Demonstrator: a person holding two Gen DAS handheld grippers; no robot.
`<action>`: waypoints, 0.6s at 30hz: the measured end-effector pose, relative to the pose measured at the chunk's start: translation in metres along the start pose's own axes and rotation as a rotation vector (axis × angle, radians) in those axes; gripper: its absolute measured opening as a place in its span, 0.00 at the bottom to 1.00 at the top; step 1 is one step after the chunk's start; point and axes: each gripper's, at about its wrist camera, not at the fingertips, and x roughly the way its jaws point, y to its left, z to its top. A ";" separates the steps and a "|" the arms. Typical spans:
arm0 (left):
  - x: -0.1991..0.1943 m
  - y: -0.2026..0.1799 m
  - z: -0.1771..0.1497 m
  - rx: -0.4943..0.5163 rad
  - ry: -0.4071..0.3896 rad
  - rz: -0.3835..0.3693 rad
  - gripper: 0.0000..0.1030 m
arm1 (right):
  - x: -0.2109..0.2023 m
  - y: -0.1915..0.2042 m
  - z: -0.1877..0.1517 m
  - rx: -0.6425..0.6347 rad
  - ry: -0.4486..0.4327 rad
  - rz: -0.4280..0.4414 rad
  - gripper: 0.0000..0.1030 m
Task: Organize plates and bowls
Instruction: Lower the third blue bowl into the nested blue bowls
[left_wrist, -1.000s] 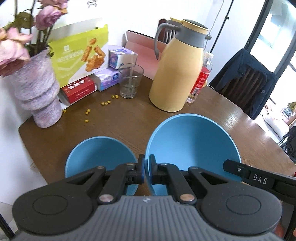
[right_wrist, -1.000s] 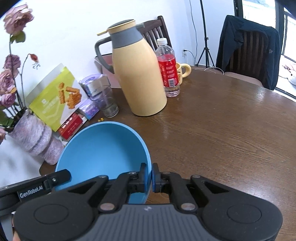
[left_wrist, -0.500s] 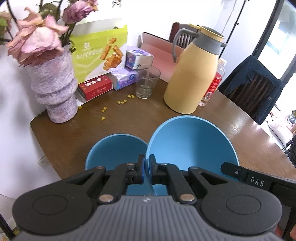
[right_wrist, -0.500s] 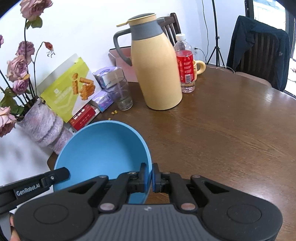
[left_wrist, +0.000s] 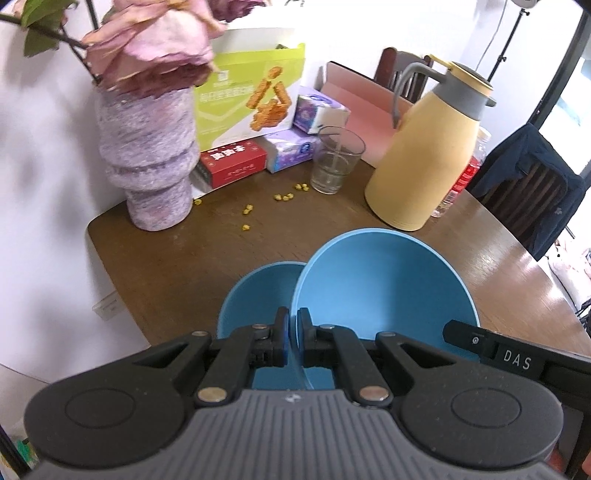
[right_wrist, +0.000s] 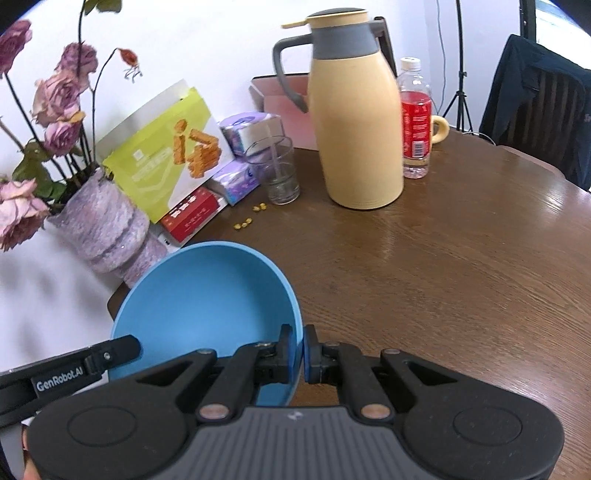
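Note:
A large blue bowl (left_wrist: 384, 284) is held in the air by both grippers. My left gripper (left_wrist: 293, 341) is shut on its left rim. My right gripper (right_wrist: 298, 350) is shut on its right rim; the bowl fills the lower left of the right wrist view (right_wrist: 207, 302). A smaller blue bowl (left_wrist: 258, 291) stands on the wooden table (left_wrist: 177, 258) below and to the left, partly hidden behind the large bowl and my left fingers.
A purple vase (left_wrist: 151, 162) with dried roses stands at the table's left end. Behind are snack boxes (left_wrist: 251, 99), tissue packs, a glass (left_wrist: 336, 158), a yellow thermos jug (left_wrist: 424, 162), a red-labelled bottle (right_wrist: 415, 122) and a chair with a dark jacket (left_wrist: 528, 184). Yellow crumbs (left_wrist: 247, 210) lie near the glass.
Both grippers have risen and drawn back with the large bowl. The large bowl has shifted left and now overlaps the small bowl's right edge.

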 end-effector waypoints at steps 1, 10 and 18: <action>0.000 0.002 0.000 -0.002 0.001 0.002 0.05 | 0.002 0.002 0.000 -0.003 0.003 0.001 0.05; 0.009 0.018 0.003 -0.023 0.009 0.013 0.05 | 0.017 0.015 0.004 -0.023 0.026 0.007 0.05; 0.022 0.029 0.005 -0.031 0.025 0.022 0.05 | 0.034 0.024 0.007 -0.038 0.046 0.002 0.05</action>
